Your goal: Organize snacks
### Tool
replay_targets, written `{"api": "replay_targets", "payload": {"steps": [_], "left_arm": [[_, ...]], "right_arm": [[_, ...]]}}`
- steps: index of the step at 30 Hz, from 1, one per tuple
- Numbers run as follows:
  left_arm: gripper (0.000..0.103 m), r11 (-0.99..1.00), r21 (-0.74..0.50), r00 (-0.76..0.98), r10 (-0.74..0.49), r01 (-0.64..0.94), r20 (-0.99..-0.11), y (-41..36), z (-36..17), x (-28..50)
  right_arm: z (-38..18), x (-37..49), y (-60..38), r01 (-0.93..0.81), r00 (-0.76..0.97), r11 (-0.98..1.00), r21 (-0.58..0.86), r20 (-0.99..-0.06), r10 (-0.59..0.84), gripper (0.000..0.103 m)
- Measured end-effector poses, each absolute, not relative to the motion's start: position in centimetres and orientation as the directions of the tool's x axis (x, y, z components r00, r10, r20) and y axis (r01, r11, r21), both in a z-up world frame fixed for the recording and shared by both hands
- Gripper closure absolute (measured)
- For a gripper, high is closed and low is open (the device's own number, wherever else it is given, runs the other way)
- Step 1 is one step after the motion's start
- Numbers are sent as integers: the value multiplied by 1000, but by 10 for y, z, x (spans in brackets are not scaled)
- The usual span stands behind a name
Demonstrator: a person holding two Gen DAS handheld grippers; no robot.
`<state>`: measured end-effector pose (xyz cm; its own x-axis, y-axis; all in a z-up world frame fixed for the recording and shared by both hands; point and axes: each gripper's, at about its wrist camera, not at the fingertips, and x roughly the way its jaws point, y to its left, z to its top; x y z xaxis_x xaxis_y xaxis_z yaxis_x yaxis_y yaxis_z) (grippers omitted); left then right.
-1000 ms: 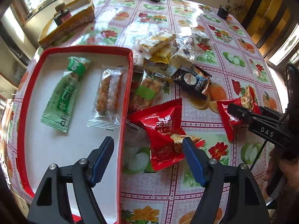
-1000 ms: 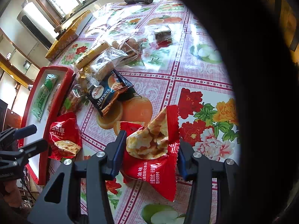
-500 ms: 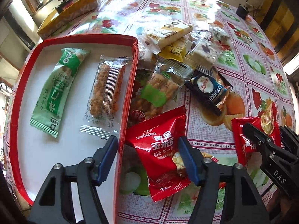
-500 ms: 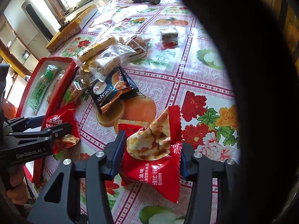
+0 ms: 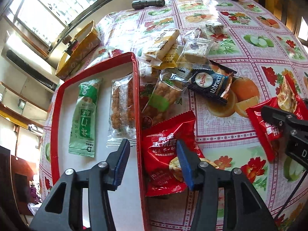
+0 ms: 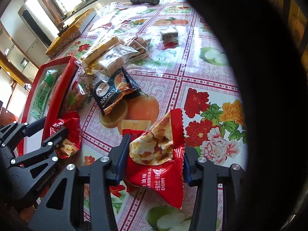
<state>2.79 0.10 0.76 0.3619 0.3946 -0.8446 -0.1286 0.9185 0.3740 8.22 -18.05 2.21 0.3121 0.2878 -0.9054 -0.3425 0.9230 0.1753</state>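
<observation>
A red-rimmed white tray (image 5: 137, 96) holds a green packet (image 5: 84, 119) and a clear-wrapped biscuit bar (image 5: 121, 107). A red snack packet (image 5: 167, 154) lies on the tablecloth against the tray's right rim. My left gripper (image 5: 152, 143) hangs over it, its jaws closing. One pad is above the tray floor, the other above the packet, and neither presses on it. My right gripper (image 6: 155, 146) is shut on a second red snack packet (image 6: 154, 165), its sides squeezed between the pads. That packet (image 5: 265, 123) also shows at the right of the left wrist view.
Beyond the tray lies a pile of loose snacks, among them a dark Abbracci packet (image 5: 209, 84) and a clear packet with a green label (image 5: 163, 98). A yellow box (image 5: 79, 55) stands at the back left. A black torch (image 5: 148, 2) lies at the table's far edge.
My left gripper's jaws have narrowed. It has tilted down and come in over the tray's rim and the red packet. The right gripper holds its packet still.
</observation>
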Motion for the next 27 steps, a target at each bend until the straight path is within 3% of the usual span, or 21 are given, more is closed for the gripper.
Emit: {"api": "replay_targets", "payload": {"steps": [7,10,12,16,20,22,27], "left_arm": [[48,890,417,340,455,-182,-823,75,10,24],[50,956,262,349,292,-132,-891,108,22,22],[50,969,205,374,243,-139,-895,120,38,18],[49,990,-43,370,11,-137,-929,115,60,15],[46,998,-13,394,12,-60,-919,63,66,30],[37,1000,4,393,15,-28,-920,46,61,51],[37,999,6,276,18,-46,-961,14,25,93]], "right_arm": [[22,84,-177,-331,309,930,162,-912,269,54],[22,87,-176,-322,311,933,161,-913,266,54],[21,88,-176,-318,310,933,166,-912,268,54],[20,88,-176,-319,303,932,173,-913,273,54],[21,90,-177,-322,316,934,155,-913,260,54],[21,91,-181,-314,315,936,158,-913,260,54],[22,92,-192,-302,311,938,173,-912,268,54]]}}
